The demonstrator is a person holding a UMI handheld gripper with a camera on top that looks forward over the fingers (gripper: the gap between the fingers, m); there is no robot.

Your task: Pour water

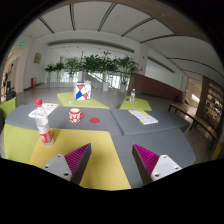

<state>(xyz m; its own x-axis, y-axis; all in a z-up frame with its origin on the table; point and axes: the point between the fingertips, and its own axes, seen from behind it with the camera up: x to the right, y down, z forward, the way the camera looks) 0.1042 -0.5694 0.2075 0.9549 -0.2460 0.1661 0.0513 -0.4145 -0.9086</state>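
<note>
Wide, bright hall with a slatted white ceiling (pixel 105 15), glazed walls at the far end, and a row of green potted trees (pixel 98 65) across the middle distance. Grey and yellow-green counter (pixel 120 125) spreading from near to far, made of several angled sections pushed together. At far left, a yellow-green chair back (pixel 8 107) just beyond the counter's edge. On the left part of the counter, a clear plastic bottle (pixel 42 121) with a red cap, standing upright, label white with some red; ahead of the left finger and off to its left. Just right of the bottle and a little farther, a small red-and-white patterned cup (pixel 74 117), upright, apart from the bottle. Right of the cup, a small flat red disc (pixel 95 120) lying on the grey surface. Farther back, near the middle, a white-and-red carton or box (pixel 82 91) upright on a yellow patch. Farther right, a second clear bottle (pixel 131 96), small in the distance, contents not discernible. Right of that, a white sheet or tray (pixel 143 117) lying flat on the counter. At far right, dark benches or seats (pixel 186 110) along a wood-toned wall. Near edge: tongs (pixel 110 160) spread wide, magenta pads (pixel 78 154) facing each other with only bare yellow counter between them, nothing gripped, both bottles and the cup well beyond the fingertips.
</note>
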